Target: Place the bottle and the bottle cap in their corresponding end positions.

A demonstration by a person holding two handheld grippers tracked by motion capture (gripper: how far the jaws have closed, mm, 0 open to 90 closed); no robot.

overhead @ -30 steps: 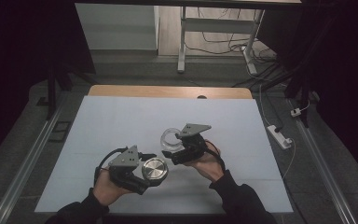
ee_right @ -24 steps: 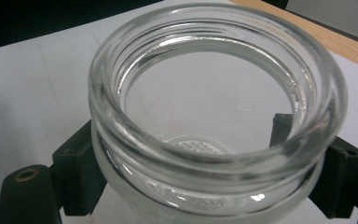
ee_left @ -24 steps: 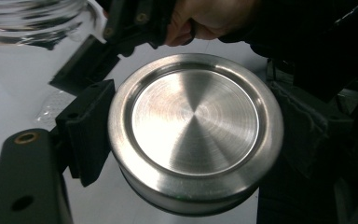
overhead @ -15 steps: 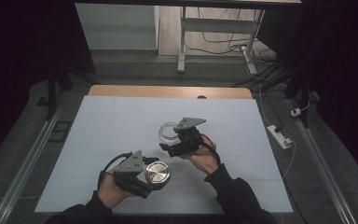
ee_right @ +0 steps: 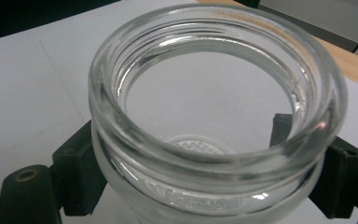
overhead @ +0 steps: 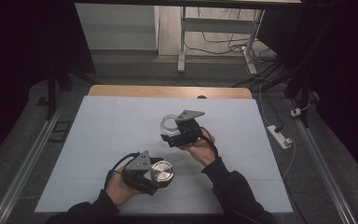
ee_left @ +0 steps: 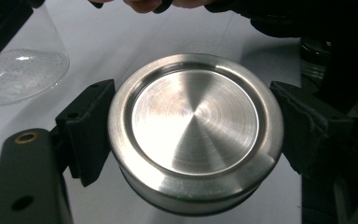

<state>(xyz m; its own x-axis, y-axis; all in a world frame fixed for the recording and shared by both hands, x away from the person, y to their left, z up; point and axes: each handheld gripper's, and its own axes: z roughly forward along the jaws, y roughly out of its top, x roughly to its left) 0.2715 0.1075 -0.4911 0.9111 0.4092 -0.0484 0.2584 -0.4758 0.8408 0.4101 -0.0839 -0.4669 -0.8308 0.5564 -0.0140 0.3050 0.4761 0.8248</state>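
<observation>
My left gripper (overhead: 156, 176) is shut on a round brushed-metal lid (overhead: 161, 171), near the front of the white table top. In the left gripper view the lid (ee_left: 196, 126) sits flat side up, pinched at both sides by the black pads (ee_left: 91, 126). My right gripper (overhead: 175, 135) is shut on a clear glass jar (overhead: 168, 123) at the table's middle. In the right gripper view the jar (ee_right: 214, 116) is empty, its threaded mouth open toward the camera and its body clamped between the jaws. The jar's base (ee_left: 18, 70) also shows in the left gripper view.
The white table top (overhead: 112, 126) ends in a wooden strip (overhead: 168, 91) at the far edge. A power strip (overhead: 279, 136) and cables lie on the floor to the right. A desk leg (overhead: 182, 37) stands beyond the table.
The two hands have drawn apart. The left gripper with the lid has come down and toward the front edge; the right gripper with the jar has moved away toward the table's middle.
</observation>
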